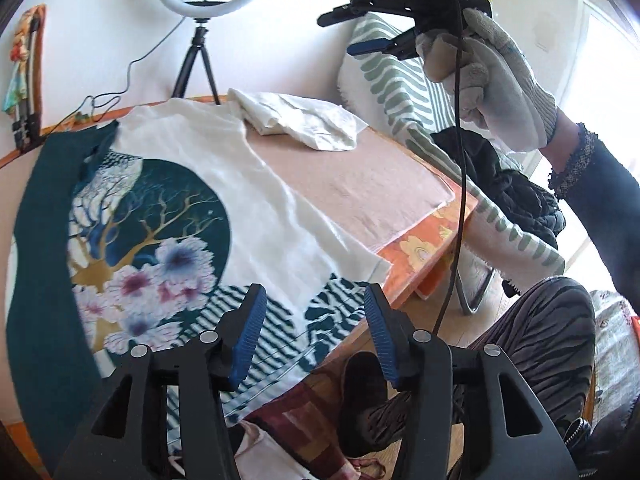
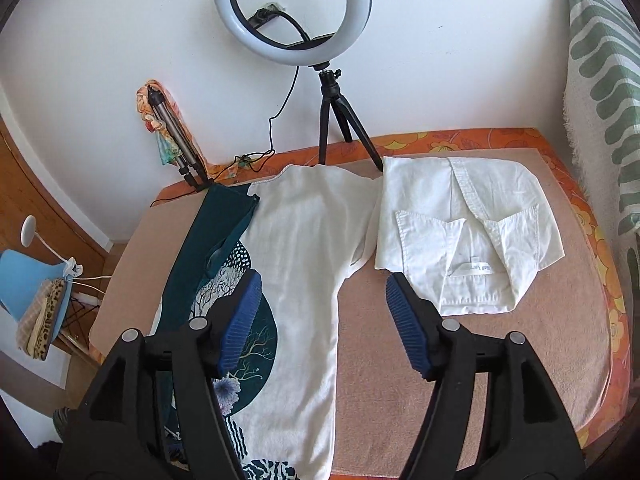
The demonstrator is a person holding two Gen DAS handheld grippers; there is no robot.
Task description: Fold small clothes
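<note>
1. Fingers of the left gripper [image 1: 316, 336] are held apart, with nothing between them; the blue ribbed pads [image 1: 250, 336] are seen over the near hem of the printed T-shirt [image 1: 280, 216].
2. The printed T-shirt is spread flat on the worktop [image 1: 360, 188], beyond and to the left of the left fingers; its white part lies ahead of them, and a dark teal panel [image 1: 36, 240] runs along its left side.
3. A round print of branches and flowers [image 1: 152, 232] is seen just beyond the left finger of the left gripper.
4. Fingers of the right gripper [image 2: 322, 324] are also spread apart and empty; the T-shirt's white side edge [image 2: 304, 280] lies between them in the right wrist view, and the bare worktop [image 2: 380, 360] is seen in front of the right finger.
5. A folded white shirt [image 2: 468, 232] lies beyond the right finger of the right gripper, touching the T-shirt's sleeve at its left edge.
6. In the left wrist view the right gripper [image 1: 360, 32] is seen raised well above the worktop, held by a gloved hand [image 1: 492, 80].
7. A ring light on a tripod [image 2: 292, 16] stands at the far edge of the worktop, beyond both garments.
8. A green-striped towel [image 2: 600, 80] is seen far to the right of the right fingers.
</note>
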